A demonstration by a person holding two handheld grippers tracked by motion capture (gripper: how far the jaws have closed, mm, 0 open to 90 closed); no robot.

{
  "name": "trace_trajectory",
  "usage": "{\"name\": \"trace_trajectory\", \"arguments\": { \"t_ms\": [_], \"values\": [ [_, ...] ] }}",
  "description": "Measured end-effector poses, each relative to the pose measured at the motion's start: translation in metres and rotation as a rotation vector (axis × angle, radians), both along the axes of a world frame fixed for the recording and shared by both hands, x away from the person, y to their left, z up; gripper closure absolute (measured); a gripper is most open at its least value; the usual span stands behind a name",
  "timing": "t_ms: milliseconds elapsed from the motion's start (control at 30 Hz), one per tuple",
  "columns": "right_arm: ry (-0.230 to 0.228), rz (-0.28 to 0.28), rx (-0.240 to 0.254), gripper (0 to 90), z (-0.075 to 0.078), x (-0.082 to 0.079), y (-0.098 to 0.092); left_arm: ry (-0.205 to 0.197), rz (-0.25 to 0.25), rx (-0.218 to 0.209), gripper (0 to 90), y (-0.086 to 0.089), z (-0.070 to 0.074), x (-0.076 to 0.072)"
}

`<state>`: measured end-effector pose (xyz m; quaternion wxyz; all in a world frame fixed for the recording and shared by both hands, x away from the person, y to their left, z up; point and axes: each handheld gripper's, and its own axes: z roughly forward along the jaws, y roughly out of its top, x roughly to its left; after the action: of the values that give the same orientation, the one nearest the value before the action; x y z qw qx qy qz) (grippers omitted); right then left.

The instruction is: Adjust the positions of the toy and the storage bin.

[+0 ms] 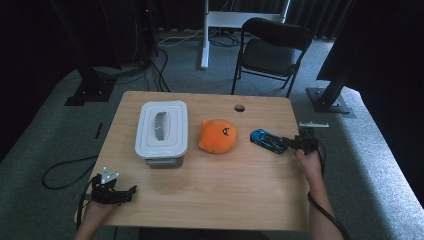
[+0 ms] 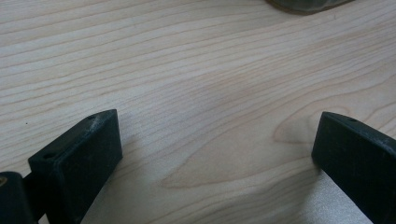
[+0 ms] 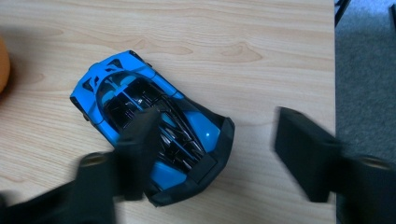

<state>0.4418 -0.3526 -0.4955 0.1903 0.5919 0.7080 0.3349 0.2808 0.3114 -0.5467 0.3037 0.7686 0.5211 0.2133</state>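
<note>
Left gripper [image 1: 131, 190] is resting at the near left corner of the surface [image 1: 215, 185], a pale wood-grain top with a matte finish. Its fingers [image 2: 79, 158], flat matte black blocks, are standing wide apart with nothing between them; the left gripper view is showing bare grain under them and, at its top edge, a sliver of a dark rounded base.

Right gripper [image 1: 289, 142] is sitting at the right edge, the person's hand behind it. Its fingers [image 3: 140, 149] are standing partly open, pads not pressing on anything. The blue toy car [image 3: 149, 135] is lying flat just inside the right edge, glossy hard shell, black vents and roof panels, angular tail. The right gripper view is giving what the high view cannot: one finger is lying over the car's roof, the other is out beside the tail with bare wood between, close to the surface's edge and the grey carpet [image 3: 364, 60] past it.

Toward the middle, an orange plush [image 1: 218, 135], soft and rounded, is sitting near the car but apart from it. Left of it is a white lidded box [image 1: 162, 129], smooth plastic, rounded corners, grey handle on top. Open wood is running along the whole near edge. Beyond the far edge, a black folding chair [image 1: 272, 47] is standing on the carpet.
</note>
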Motion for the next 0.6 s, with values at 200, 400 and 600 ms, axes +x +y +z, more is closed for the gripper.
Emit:
{"name": "trace_trajectory", "arguments": {
  "t_ms": [200,400,600],
  "values": [
    [0.053,-0.009,0.037,39.7,-0.005,-0.011,-0.002,0.0,0.001,0.001,2.0,0.0,0.0,0.0],
    [0.088,-0.065,0.125,38.7,-0.016,-0.014,-0.009,0.0,0.003,0.0,2.0,0.0,0.0,0.0],
    [0.094,-0.085,0.202,51.6,-0.025,-0.011,-0.011,0.0,0.004,0.0,2.0,0.0,0.0,0.0]
  ]
}}
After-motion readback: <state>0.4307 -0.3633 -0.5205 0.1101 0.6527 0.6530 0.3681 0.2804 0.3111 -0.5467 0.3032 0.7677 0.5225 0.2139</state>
